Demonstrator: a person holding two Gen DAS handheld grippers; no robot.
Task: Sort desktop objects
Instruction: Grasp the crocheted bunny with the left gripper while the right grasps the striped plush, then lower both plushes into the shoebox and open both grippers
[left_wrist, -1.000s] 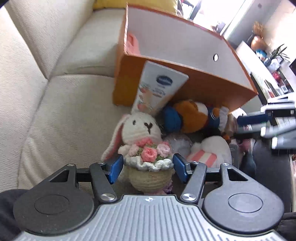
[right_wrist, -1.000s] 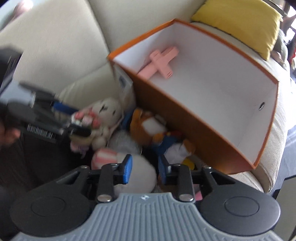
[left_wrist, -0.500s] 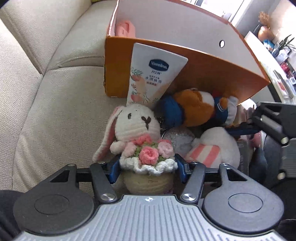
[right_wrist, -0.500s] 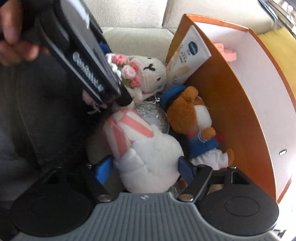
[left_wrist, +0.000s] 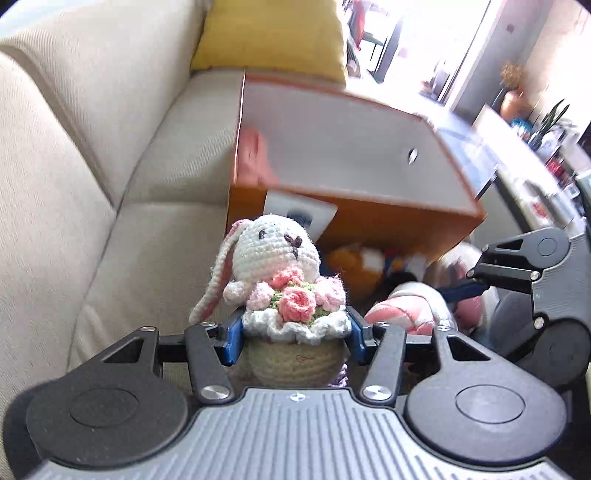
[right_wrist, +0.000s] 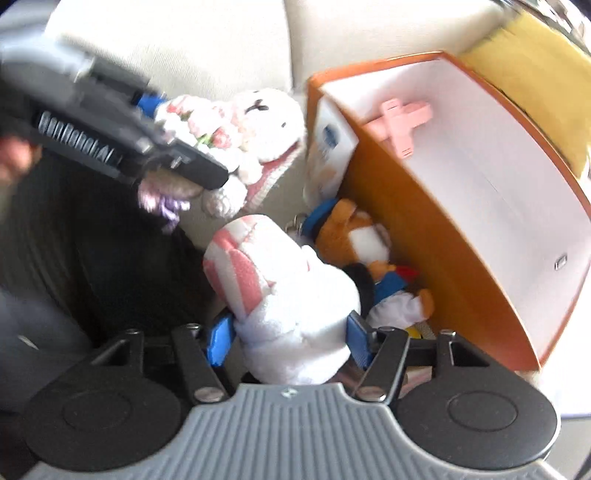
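**Both grippers hold plush toys beside the box**

Our left gripper has its fingers clamped on the crochet bunny, with the orange box at 12 o'clock. Our right gripper grips the white plush on the sofa, with the box at 2 o'clock.

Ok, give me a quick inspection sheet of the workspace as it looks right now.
Surface: beige sofa seat.
Job's things: crochet bunny; white plush; orange box holding a pink clip.
Clutter: brown plush and lotion tube against the box.
Grippers: left claw shut on the bunny's basket; right claw shut on the white plush.
Cables: nothing seen.
Surroundings: yellow cushion; blurred shelf with plants.
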